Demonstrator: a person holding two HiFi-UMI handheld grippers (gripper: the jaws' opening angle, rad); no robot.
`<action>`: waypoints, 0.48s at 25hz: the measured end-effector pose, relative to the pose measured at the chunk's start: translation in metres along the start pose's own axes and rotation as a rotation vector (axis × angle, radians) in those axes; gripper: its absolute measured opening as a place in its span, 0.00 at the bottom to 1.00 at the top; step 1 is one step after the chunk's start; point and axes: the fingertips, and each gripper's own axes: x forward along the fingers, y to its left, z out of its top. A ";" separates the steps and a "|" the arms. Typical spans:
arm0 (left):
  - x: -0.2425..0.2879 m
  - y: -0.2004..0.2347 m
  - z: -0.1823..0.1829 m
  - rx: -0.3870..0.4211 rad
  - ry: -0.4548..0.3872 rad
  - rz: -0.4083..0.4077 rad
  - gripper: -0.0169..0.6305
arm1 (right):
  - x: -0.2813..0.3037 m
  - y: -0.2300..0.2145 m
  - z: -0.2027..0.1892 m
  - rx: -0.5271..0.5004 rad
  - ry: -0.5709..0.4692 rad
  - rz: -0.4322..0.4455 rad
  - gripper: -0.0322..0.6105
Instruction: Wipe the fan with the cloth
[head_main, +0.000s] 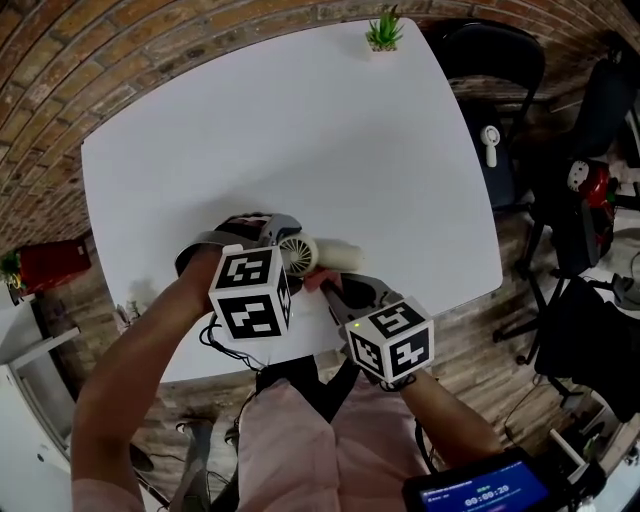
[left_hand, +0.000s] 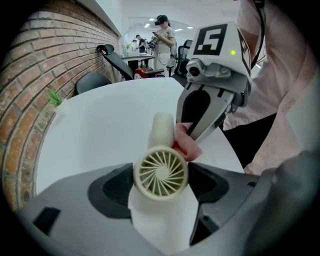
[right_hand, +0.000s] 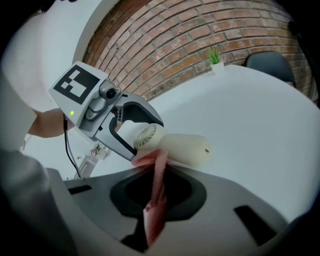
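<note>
Right gripper view: right gripper (right_hand: 152, 165) clamped tight on the pink cloth (right_hand: 155, 200), handheld fan (right_hand: 185, 147) crosswise just beyond.
The cloth's tip touches the fan's handle beside its round head, which the left gripper (left_hand: 161, 175) pinches; the handle runs right over the white table (head_main: 300, 120). In the head view the marker cubes (head_main: 250, 295) hide that contact, and how far the cloth wraps is unclear.

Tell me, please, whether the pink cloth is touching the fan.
Touching. The left gripper view shows the pink cloth pressed against the side of the fan, with no gap between them.
</note>
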 end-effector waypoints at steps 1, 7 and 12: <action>0.000 0.000 0.000 0.002 0.000 -0.002 0.57 | 0.001 0.001 0.001 0.023 -0.004 -0.002 0.10; 0.001 0.000 -0.001 0.015 0.011 -0.003 0.57 | 0.002 -0.004 0.002 0.183 -0.031 -0.003 0.10; 0.002 -0.001 0.000 0.012 0.006 -0.007 0.57 | -0.009 -0.019 -0.001 0.223 -0.036 -0.028 0.10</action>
